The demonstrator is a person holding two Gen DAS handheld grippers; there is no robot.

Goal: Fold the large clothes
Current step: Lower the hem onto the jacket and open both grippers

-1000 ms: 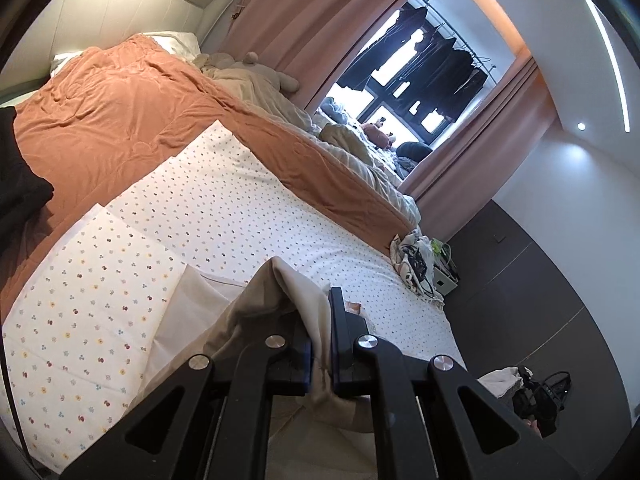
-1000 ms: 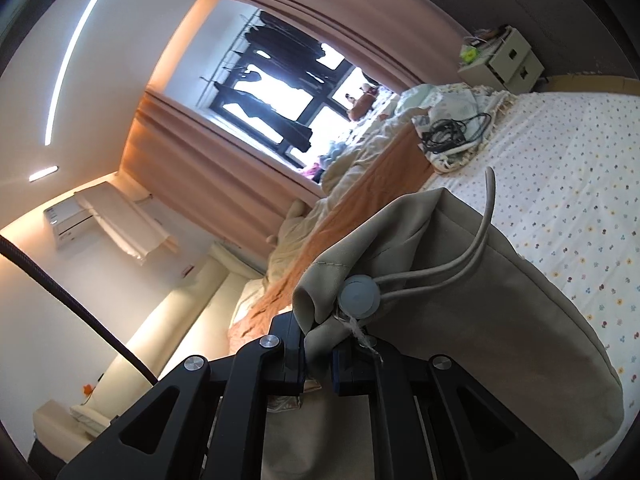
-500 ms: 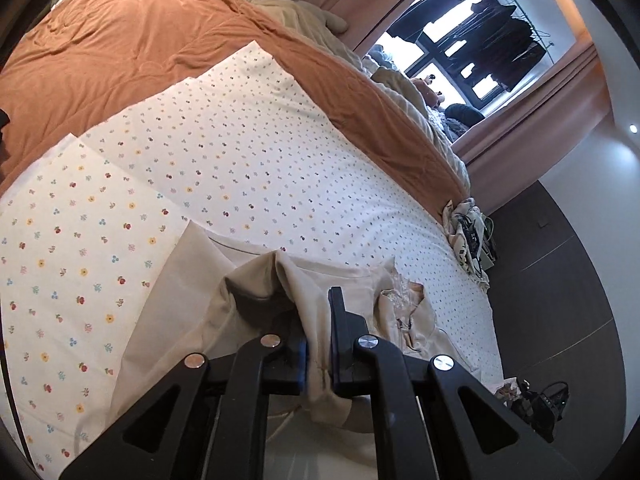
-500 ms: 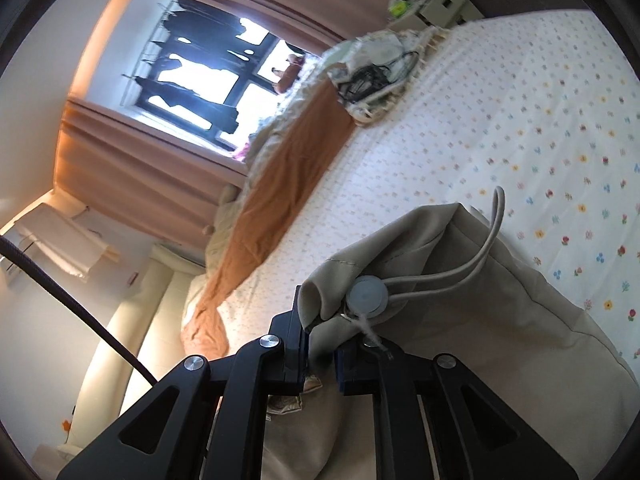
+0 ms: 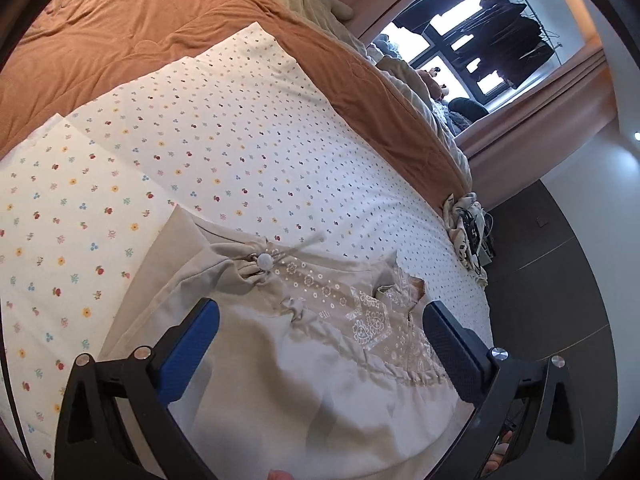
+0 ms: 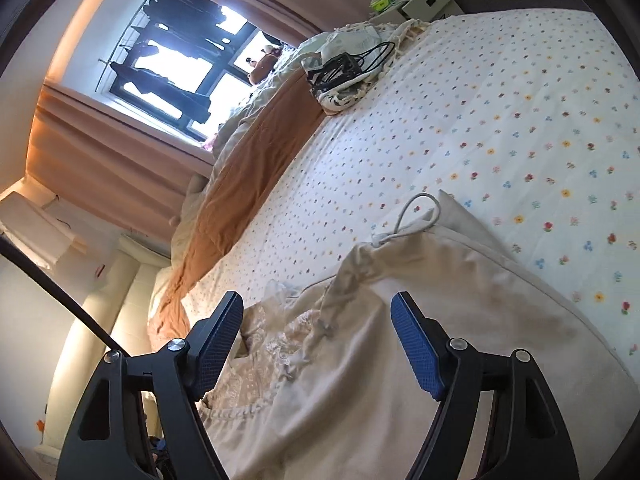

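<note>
A beige garment [image 5: 248,344] with an embroidered lace band [image 5: 360,316] and a drawstring with a round white toggle [image 5: 265,260] lies on the flower-print bed sheet [image 5: 240,140]. My left gripper [image 5: 320,324] is open just above it, jaws wide apart and empty. In the right wrist view the same garment [image 6: 460,304] lies folded over on the sheet [image 6: 500,120], its cord loop [image 6: 416,216] at the far edge. My right gripper [image 6: 318,324] is open above it, holding nothing.
An orange blanket [image 5: 160,28] covers the far side of the bed, with pale bedding and soft toys [image 5: 320,0] beyond. A bundle with black cables [image 6: 348,68] lies at the bed's corner. A window with hanging dark clothes [image 5: 492,12] and pink curtains stands behind.
Both grippers held the garment's edge shut earlier, lowered it onto the sheet, then opened and let go. The garment now lies flat on the bed.
</note>
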